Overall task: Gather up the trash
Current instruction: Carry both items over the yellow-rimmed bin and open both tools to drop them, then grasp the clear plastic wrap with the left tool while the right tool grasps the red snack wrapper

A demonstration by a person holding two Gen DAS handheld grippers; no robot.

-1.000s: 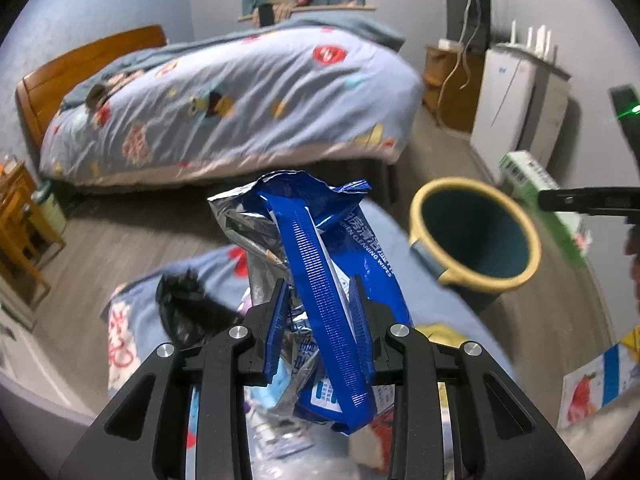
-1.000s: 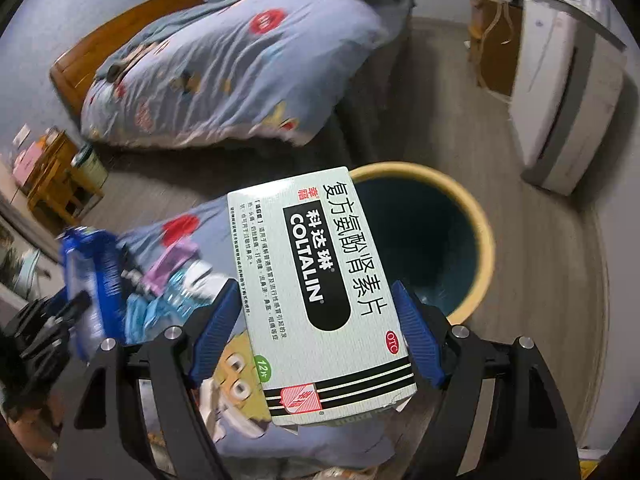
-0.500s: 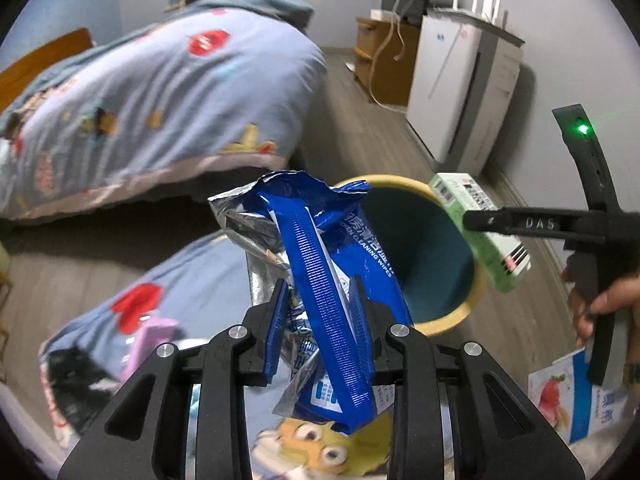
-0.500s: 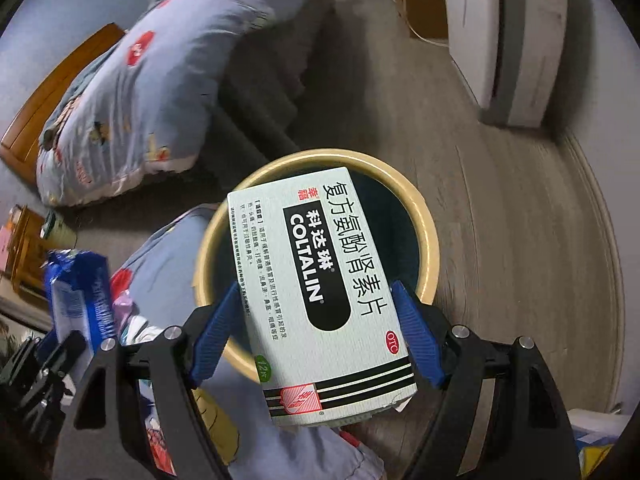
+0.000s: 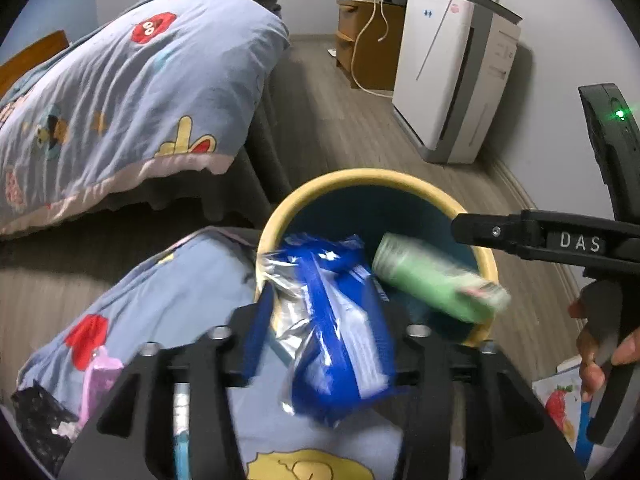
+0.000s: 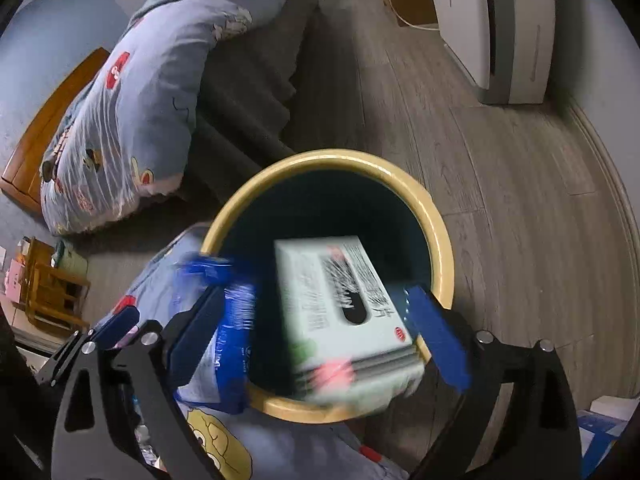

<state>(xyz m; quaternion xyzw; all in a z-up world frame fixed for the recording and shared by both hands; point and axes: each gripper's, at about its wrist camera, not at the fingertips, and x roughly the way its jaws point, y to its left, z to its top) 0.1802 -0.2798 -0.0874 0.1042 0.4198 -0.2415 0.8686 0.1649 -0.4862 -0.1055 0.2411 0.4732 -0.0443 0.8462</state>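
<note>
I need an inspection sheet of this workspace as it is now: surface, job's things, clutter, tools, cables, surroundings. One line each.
Surface: grey wood-look floor; cartoon-print blue cloth beside the bin.
Job's things: yellow-rimmed bin; blue wipes packet and green-white medicine box, both blurred, over the bin mouth.
Clutter: pink wrapper, black scrap on the cloth.
Tools: left tool and right tool have just been opening; pads stand clear of packet and box.
Cables: white cable hanging by the wooden cabinet.
Surroundings: bed, white air purifier.
</note>
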